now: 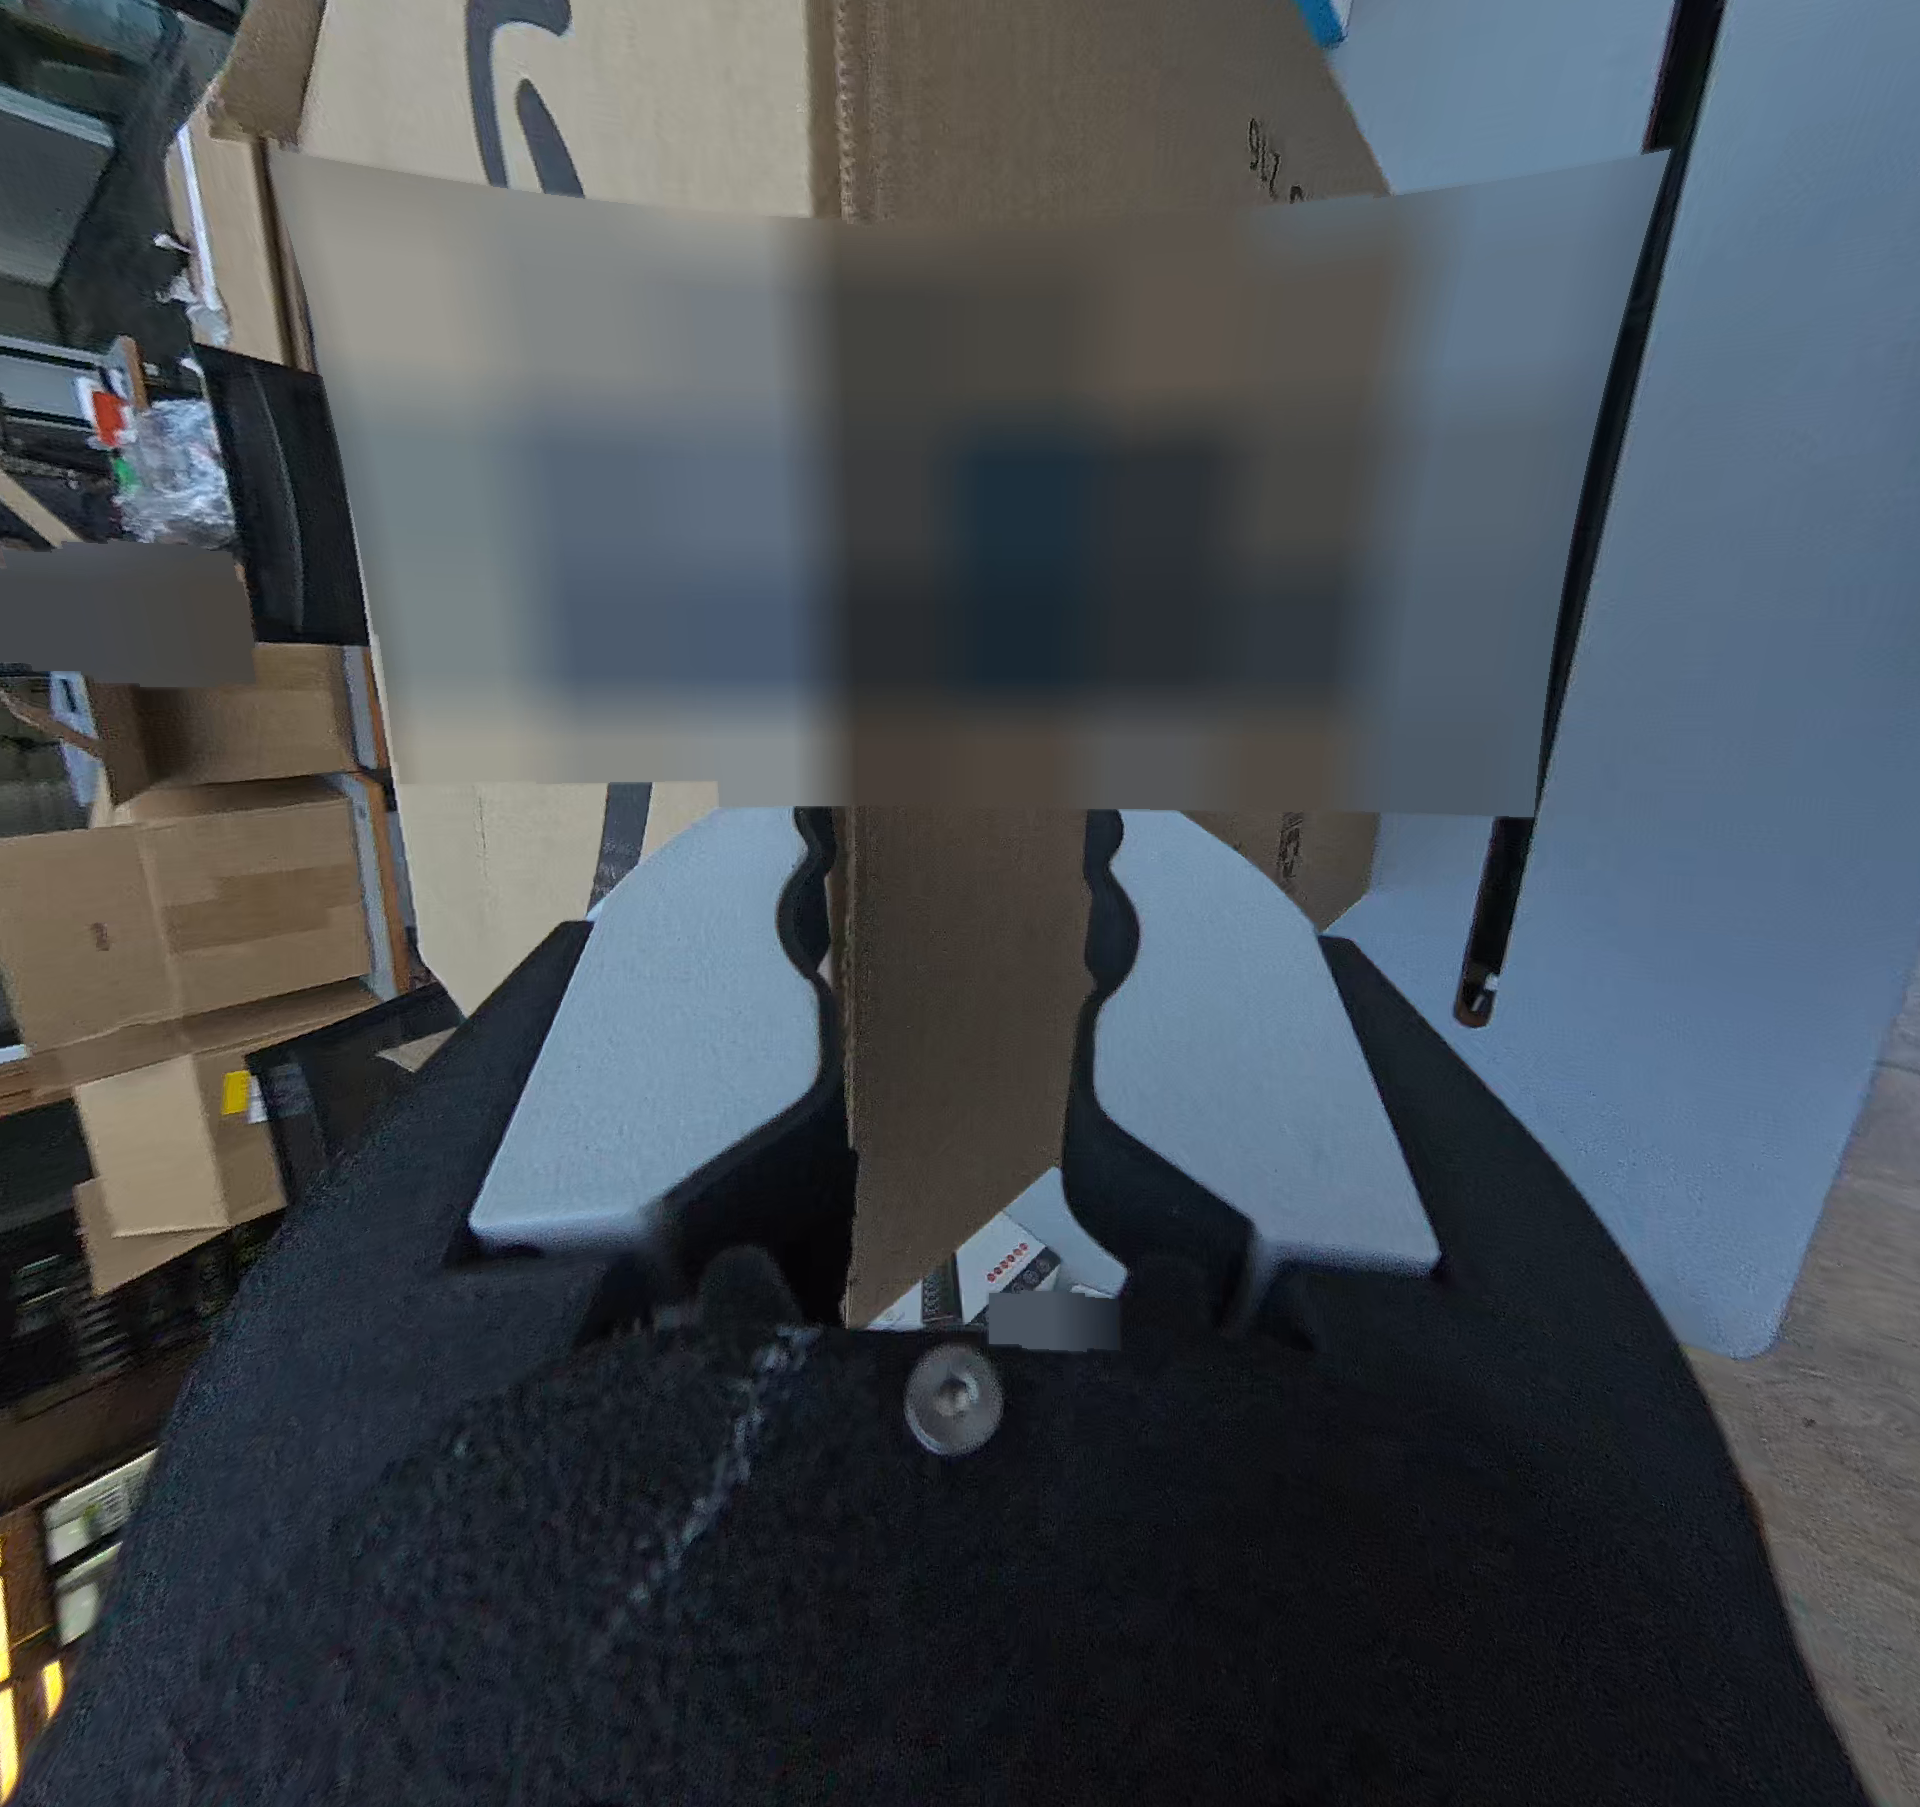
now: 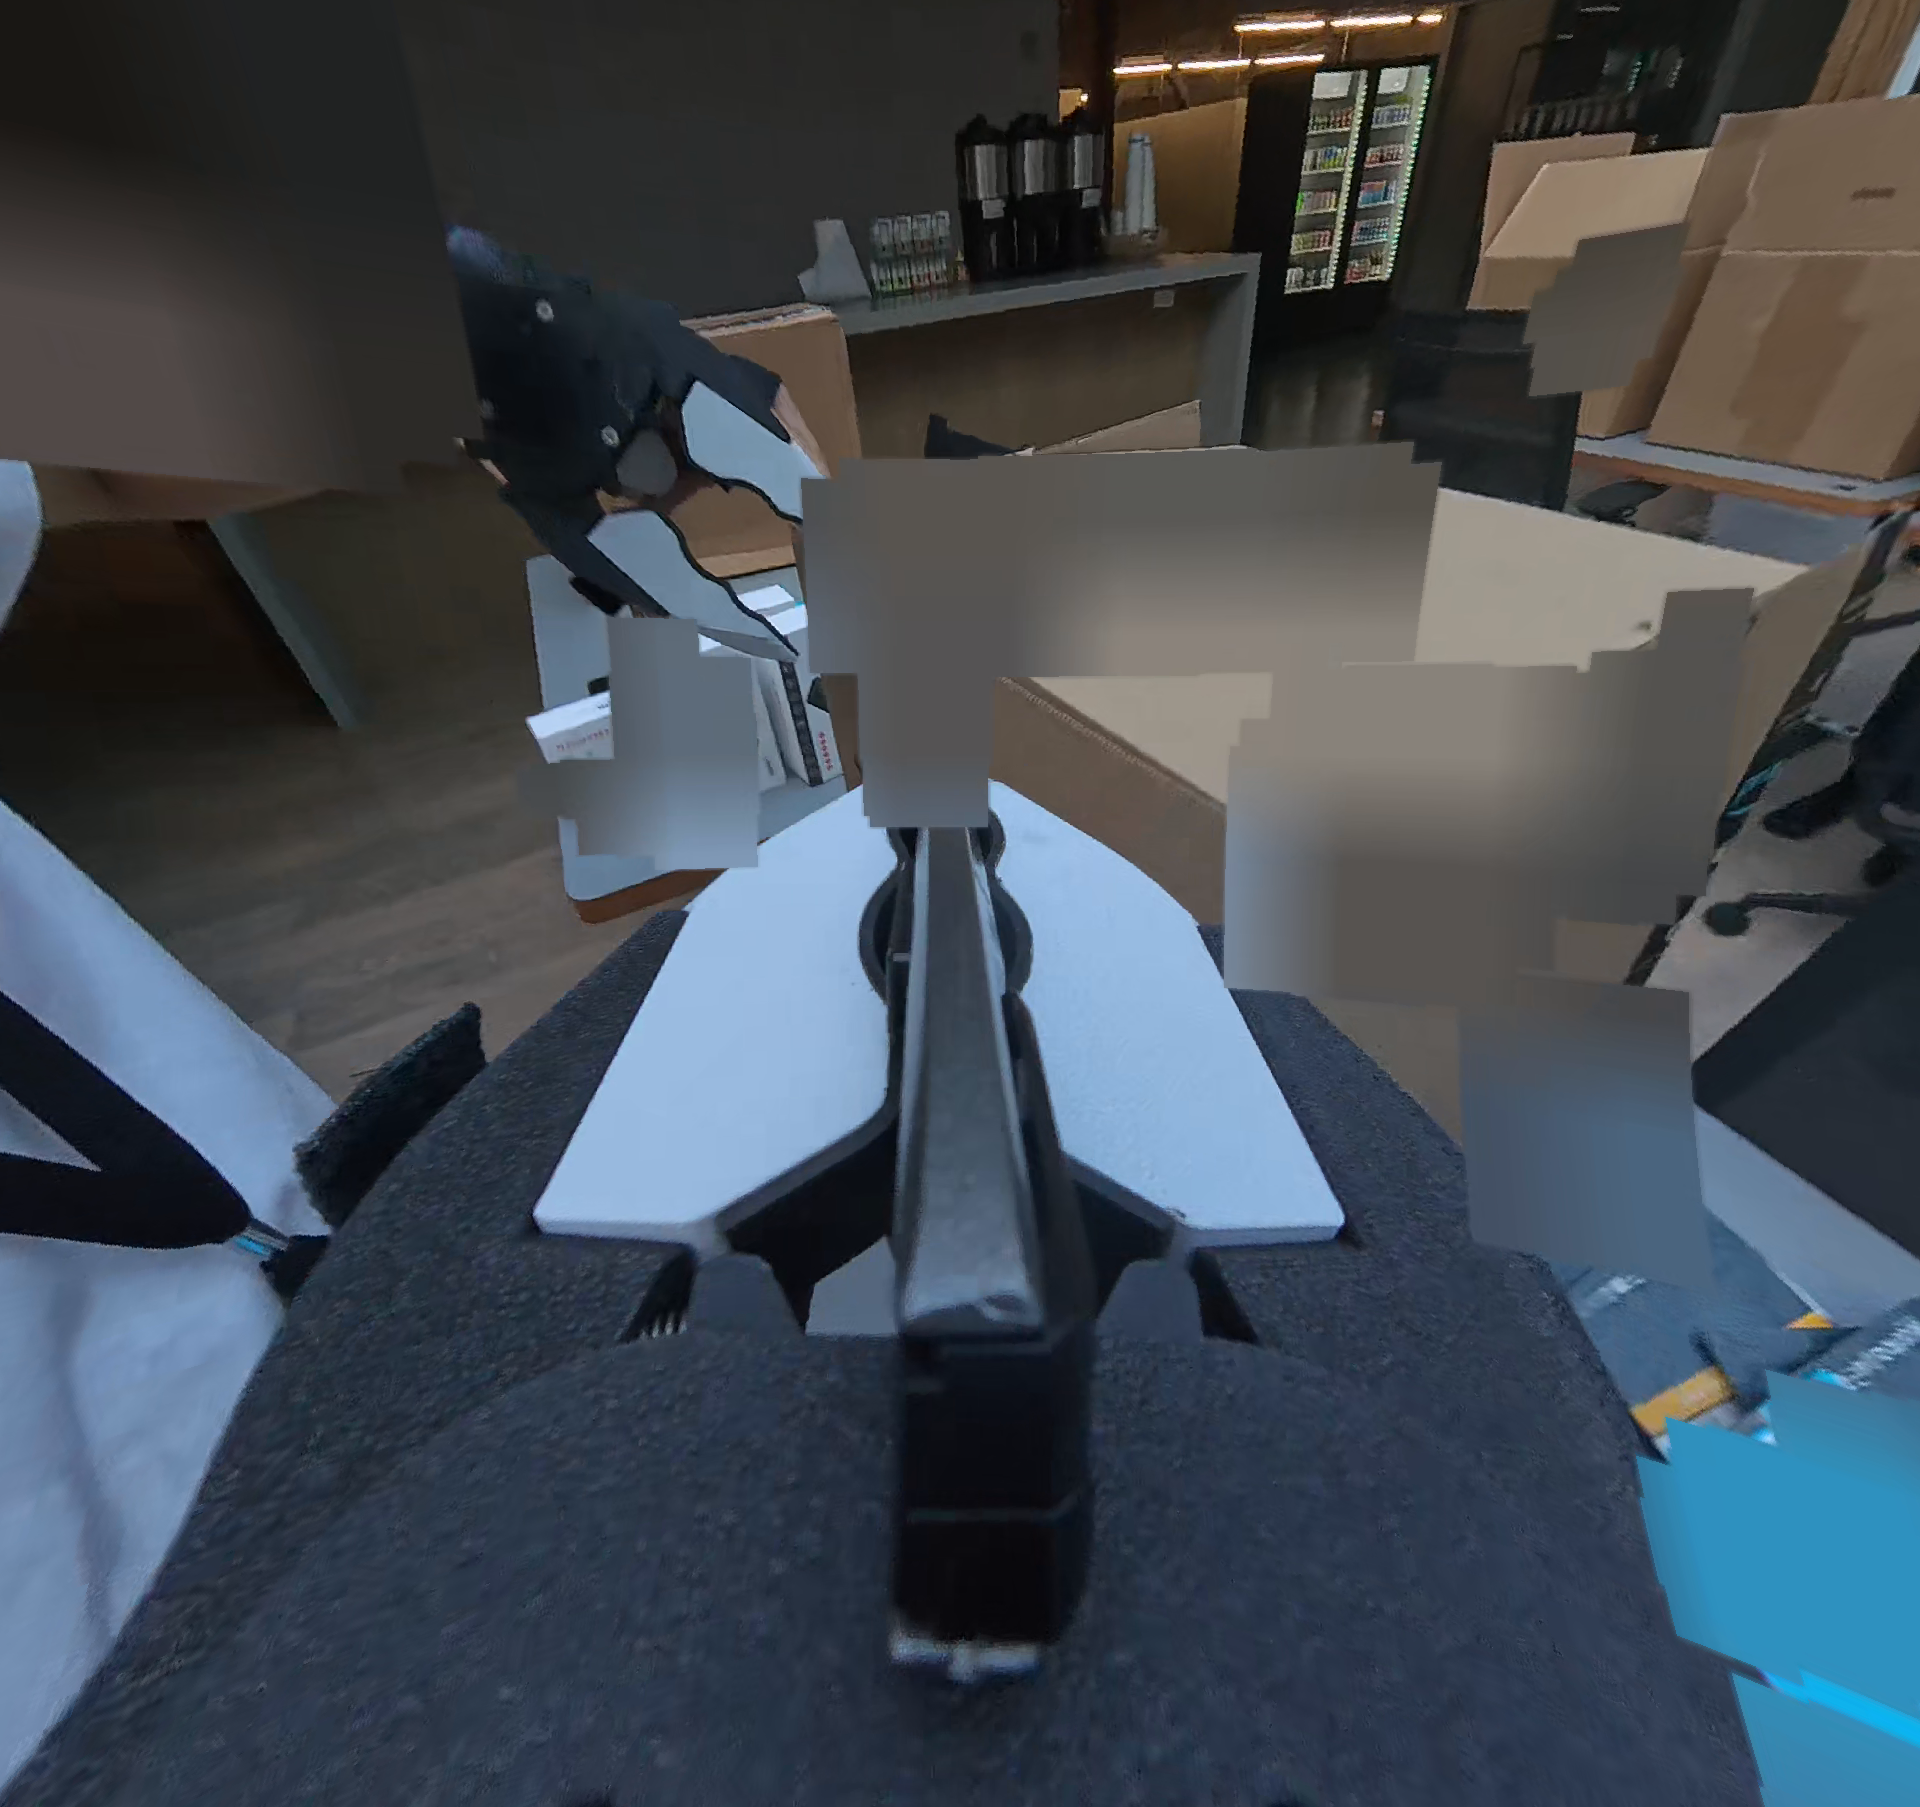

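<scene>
The left gripper (image 1: 961,926) has its jaws clenched on the edge of a cardboard flap (image 1: 956,1030) belonging to a large cardboard box (image 1: 665,74). The box bears a dark curved printed mark on its side; most of its face is blurred over. A white panel (image 1: 1766,614) stands to the right, and stacked cardboard boxes (image 1: 208,926) sit at left.

The right gripper (image 2: 940,853) grasps a black utility knife (image 2: 966,1186) between closed jaws, handle toward the camera; the tip is hidden by blur. Ahead lies an open cardboard carton (image 2: 1143,749). Small white packages (image 2: 790,708) stand near the left gripper (image 2: 774,573), seen farther off. A lit drinks fridge (image 2: 1351,178) stands far behind.
</scene>
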The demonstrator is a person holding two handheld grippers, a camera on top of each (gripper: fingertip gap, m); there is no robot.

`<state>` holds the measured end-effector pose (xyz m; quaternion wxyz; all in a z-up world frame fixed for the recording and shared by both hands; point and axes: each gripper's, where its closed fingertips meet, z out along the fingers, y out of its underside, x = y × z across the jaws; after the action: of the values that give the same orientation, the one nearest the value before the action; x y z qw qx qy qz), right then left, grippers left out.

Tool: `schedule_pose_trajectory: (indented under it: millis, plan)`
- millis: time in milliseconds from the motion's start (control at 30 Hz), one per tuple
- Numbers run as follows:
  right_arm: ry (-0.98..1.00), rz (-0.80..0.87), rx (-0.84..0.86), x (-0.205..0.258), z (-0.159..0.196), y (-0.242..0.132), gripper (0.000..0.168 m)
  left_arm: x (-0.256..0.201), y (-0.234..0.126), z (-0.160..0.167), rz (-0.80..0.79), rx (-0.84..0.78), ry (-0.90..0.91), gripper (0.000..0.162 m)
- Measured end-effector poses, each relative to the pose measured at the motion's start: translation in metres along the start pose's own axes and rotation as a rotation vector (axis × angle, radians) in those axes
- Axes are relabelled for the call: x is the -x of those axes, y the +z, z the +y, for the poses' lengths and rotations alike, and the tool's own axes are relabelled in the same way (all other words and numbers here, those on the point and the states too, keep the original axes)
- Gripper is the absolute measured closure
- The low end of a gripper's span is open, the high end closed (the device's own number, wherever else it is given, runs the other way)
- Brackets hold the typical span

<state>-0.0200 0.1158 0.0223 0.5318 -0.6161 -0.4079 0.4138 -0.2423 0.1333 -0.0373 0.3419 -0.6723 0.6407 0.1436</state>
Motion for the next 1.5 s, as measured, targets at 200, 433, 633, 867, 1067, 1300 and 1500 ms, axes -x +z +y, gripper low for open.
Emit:
schedule_pose_trajectory:
  millis: [200, 433, 633, 867, 1067, 1300, 1500]
  plan:
    - [0.157, -0.012, -0.065, -0.007, 0.02, -0.021, 0.162, -0.005, 0.003, 0.0, -0.021, 0.046, 0.022, 0.119]
    - [0.207, -0.074, -0.058, -0.003, 0.032, -0.011, 0.162, -0.006, 0.0, 0.0, 0.153, 0.126, -0.042, 0.116]
    - [0.222, -0.156, -0.082, 0.015, 0.031, 0.003, 0.162, 0.002, -0.003, -0.006, 0.483, 0.114, -0.334, 0.117]
    - [0.185, -0.133, -0.062, 0.021, 0.036, 0.018, 0.162, -0.014, 0.0, 0.0, 0.55, 0.169, -0.241, 0.125]
    - [0.055, -0.179, -0.001, 0.039, 0.019, 0.057, 0.162, -0.002, 0.01, 0.009, 0.362, 0.249, -0.073, 0.147]
    - [0.08, -0.203, 0.003, 0.048, 0.025, 0.057, 0.162, -0.002, 0.01, 0.009, 0.335, 0.3, -0.029, 0.161]
    - [0.179, -0.144, -0.138, 0.032, 0.033, 0.002, 0.162, -0.007, -0.013, -0.039, 0.514, 0.231, -0.324, 0.162]
